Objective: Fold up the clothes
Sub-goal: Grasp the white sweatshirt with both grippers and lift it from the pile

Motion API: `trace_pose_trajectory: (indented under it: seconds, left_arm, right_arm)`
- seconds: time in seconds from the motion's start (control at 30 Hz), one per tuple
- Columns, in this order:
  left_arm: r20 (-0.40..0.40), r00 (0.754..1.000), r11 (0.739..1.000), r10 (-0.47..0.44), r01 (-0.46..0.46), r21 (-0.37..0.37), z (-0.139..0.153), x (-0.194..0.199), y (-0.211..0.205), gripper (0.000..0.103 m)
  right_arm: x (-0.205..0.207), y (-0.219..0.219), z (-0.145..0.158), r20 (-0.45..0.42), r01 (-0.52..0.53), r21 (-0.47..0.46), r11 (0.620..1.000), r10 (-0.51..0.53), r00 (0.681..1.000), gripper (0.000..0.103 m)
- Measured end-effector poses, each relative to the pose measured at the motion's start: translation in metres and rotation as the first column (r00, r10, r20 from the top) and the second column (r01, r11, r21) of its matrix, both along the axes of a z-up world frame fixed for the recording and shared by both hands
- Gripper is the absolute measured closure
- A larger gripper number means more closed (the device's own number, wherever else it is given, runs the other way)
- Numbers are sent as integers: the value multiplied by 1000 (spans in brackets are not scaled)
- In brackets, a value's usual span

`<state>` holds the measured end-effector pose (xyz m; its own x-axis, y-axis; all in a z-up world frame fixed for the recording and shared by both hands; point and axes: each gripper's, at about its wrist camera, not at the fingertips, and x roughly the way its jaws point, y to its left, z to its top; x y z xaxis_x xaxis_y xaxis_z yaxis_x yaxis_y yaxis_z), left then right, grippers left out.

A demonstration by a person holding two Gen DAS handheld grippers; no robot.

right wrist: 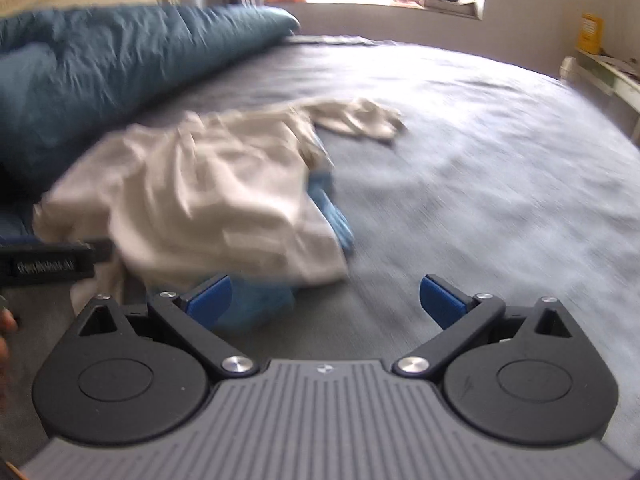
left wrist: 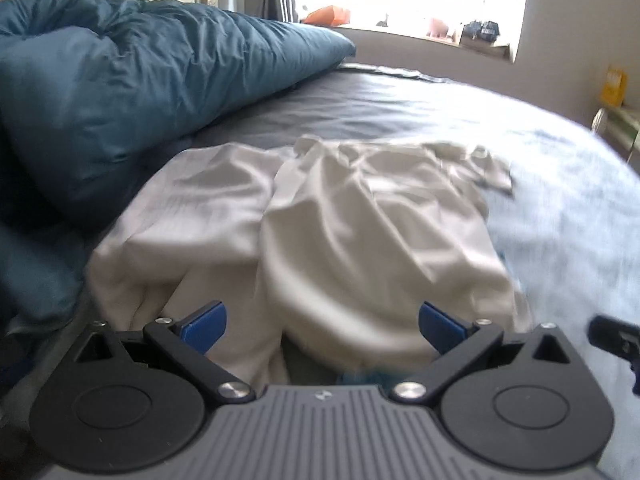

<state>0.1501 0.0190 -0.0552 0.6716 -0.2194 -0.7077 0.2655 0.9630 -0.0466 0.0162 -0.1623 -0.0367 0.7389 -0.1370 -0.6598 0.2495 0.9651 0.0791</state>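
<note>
One cream garment (left wrist: pixel 360 216) lies rumpled, barely folded, at twelve o'clock on the bed (left wrist: pixel 400 96); left tongs (left wrist: pixel 322 330) and right tongs (right wrist: pixel 325 300) gape empty.

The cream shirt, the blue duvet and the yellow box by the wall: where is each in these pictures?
Cream shirt (left wrist: pixel 360 216): left wrist view, on its rumpled middle.
Blue duvet (left wrist: pixel 120 92): left wrist view, on its puffy top side.
Yellow box (right wrist: pixel 591 33): right wrist view, on its front face.
</note>
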Motion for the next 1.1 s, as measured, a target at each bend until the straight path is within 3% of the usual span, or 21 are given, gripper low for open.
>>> trace_pose_trajectory:
  seconds: [0.07,0.17,0.27,0.4,0.5,0.53,0.57,0.63,0.7,0.83,1.0,1.1]
  left_arm:
    - [-38,999,1000,-20,19,-23,-14,26,-1,4]
    - [-103,994,999,-43,40,-31,-37,59,-4,19]
    - [-153,986,998,-58,55,-22,-59,77,-7,30]
    - [-168,982,996,-86,81,-36,-74,85,-12,46]
    - [-173,980,995,-103,100,-27,-78,87,-15,70]
    - [-168,979,994,-112,109,-23,-77,86,-15,76]
    - [-159,980,993,-121,119,-23,-75,84,-15,81]
    - [-140,979,989,-150,146,-38,-67,78,-13,92]
    - [-129,976,983,-178,171,-63,-60,72,-8,94]
    - [-89,965,960,-247,231,-155,-39,55,2,95]
    - [-74,932,908,-354,324,-265,-18,26,7,100]
    - [-73,910,888,-408,376,-265,-13,2,1,100]
  right_arm:
    - [30,-1,-3,34,-40,27,999,39,999,6]
    - [79,2,-14,59,-119,47,992,116,991,11]
    - [124,2,-38,-2,-144,79,986,144,990,29]
    - [163,7,-73,-90,-159,109,981,169,981,40]
    - [175,14,-88,-141,-160,88,983,172,975,50]
    - [176,18,-88,-146,-166,74,983,176,973,61]
    - [176,22,-84,-151,-173,66,983,181,972,83]
    - [170,27,-74,-152,-180,65,982,187,971,94]
    - [162,28,-65,-139,-183,72,980,192,972,97]
    - [143,9,-52,-89,-172,226,959,196,977,99]
    - [109,-8,-34,18,-227,440,869,244,970,99]
    - [83,-17,-30,60,-251,550,797,262,963,99]
